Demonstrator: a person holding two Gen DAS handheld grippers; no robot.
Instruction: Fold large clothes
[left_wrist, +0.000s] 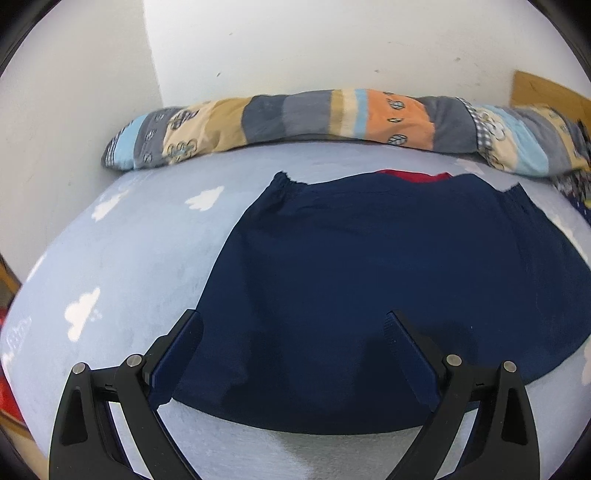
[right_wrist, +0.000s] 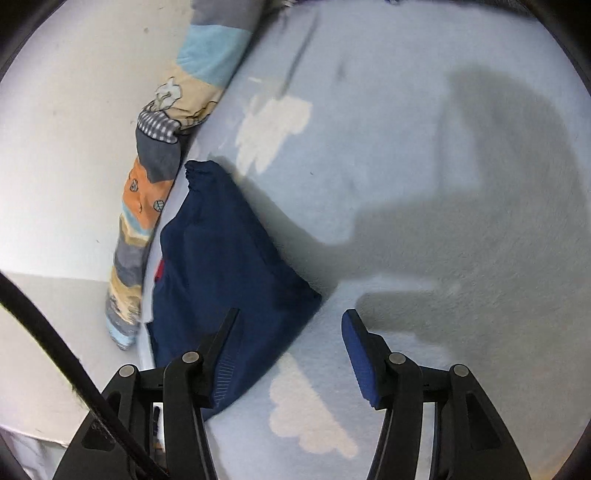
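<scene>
The left gripper (left_wrist: 293, 332) hangs with its jaws spread wide and nothing between them, just above the near hem of a navy garment (left_wrist: 369, 288). The right gripper (right_wrist: 290, 328) is likewise spread wide and holds nothing; its left finger (right_wrist: 221, 343) overlaps the garment's corner, though contact cannot be told.

The garment lies folded on a pale blue bedsheet (left_wrist: 147, 258) printed with white clouds. Only the left wrist view shows its full spread and a red strip (left_wrist: 413, 176) at the far edge. A patchwork bolster (left_wrist: 295, 118) lies along the white wall (left_wrist: 295, 44). The right wrist view alone shows a black cable (right_wrist: 55, 350). No legible writing appears.
</scene>
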